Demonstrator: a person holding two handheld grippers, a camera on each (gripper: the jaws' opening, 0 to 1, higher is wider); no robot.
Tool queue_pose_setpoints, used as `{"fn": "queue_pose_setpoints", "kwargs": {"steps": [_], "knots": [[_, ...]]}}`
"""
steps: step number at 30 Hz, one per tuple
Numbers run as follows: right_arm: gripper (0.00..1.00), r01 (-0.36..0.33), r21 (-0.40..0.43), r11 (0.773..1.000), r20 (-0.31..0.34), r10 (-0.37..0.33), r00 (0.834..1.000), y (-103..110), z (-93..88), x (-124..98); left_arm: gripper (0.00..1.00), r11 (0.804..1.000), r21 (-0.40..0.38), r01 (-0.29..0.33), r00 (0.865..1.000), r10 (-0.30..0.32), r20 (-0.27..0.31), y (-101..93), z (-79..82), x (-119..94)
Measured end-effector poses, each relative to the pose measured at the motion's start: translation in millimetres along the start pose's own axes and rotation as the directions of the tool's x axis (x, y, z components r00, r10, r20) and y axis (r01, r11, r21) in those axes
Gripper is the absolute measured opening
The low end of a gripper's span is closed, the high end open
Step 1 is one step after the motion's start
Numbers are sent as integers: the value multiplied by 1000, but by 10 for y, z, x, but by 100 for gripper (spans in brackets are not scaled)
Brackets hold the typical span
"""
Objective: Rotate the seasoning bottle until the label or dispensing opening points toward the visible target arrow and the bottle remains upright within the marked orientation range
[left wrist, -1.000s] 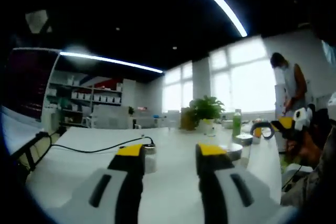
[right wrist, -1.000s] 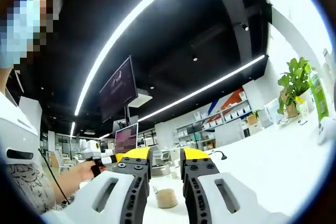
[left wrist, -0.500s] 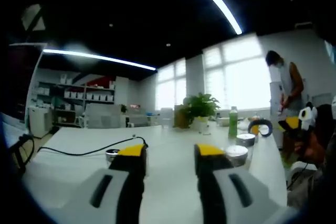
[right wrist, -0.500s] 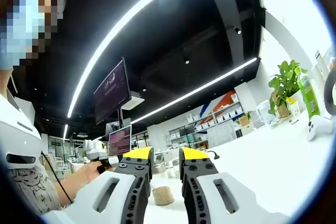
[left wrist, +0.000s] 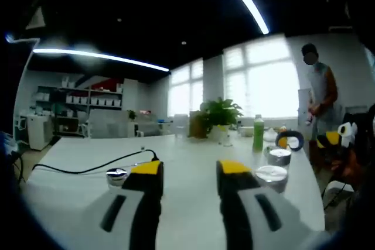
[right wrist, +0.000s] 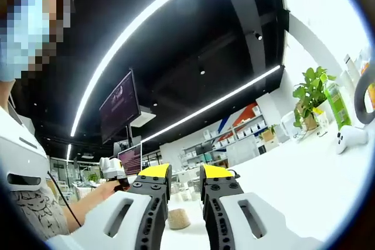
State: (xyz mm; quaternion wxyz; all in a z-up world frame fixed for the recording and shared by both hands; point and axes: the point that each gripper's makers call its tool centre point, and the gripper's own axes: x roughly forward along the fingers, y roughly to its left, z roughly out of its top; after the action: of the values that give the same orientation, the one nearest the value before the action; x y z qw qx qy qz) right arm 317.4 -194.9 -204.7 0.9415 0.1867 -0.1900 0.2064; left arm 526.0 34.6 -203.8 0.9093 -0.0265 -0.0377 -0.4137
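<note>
My left gripper hangs over the white table, open with nothing between its yellow-tipped jaws. A small silver-lidded jar stands just left of them. Two more silver-lidded jars stand to the right, and a green bottle is farther back. My right gripper is open too, also holding nothing. Beyond its jaws a small jar of tan contents stands upright on the table. No target arrow can be made out.
A black cable lies across the table's left. A potted plant and a black ring sit at the back, where a person stands. In the right gripper view a white controller lies right; a person's hand holds a device left.
Both cameras have drifted, so the scenes shifted. The small jar now sits further left in the left gripper view; the white controller has come into the right gripper view. Both grippers stay open.
</note>
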Motion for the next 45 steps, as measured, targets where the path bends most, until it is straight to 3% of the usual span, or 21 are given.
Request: {"fn": "queue_pose_setpoints", "kwargs": {"steps": [13,28,32,35,38,41,45], "knots": [[18,5,7,1000,4,-5,1000,-43,36,8,37,999,42,-17,1000,16,6,23,56,101],[17,16,16,1000,-3,-16,1000,-88,22,42,36,997,73,-37,998,41,-51,215,-131,318],[17,14,14,1000,-9,-14,1000,-74,18,54,36,1000,-12,-2,998,1,-60,167,-194,413],[17,11,12,1000,-8,-11,1000,-68,22,56,37,999,48,-15,996,19,-83,182,-182,458],[15,13,19,1000,-12,-13,1000,-81,8,56,37,998,39,52,990,-47,-132,106,-193,513],[15,14,25,1000,-9,-13,1000,-88,6,55,38,996,88,27,990,-15,-138,195,-146,520],[15,11,33,999,-11,-11,1000,-75,-5,61,39,997,71,-13,988,24,-152,329,-240,538]]}}
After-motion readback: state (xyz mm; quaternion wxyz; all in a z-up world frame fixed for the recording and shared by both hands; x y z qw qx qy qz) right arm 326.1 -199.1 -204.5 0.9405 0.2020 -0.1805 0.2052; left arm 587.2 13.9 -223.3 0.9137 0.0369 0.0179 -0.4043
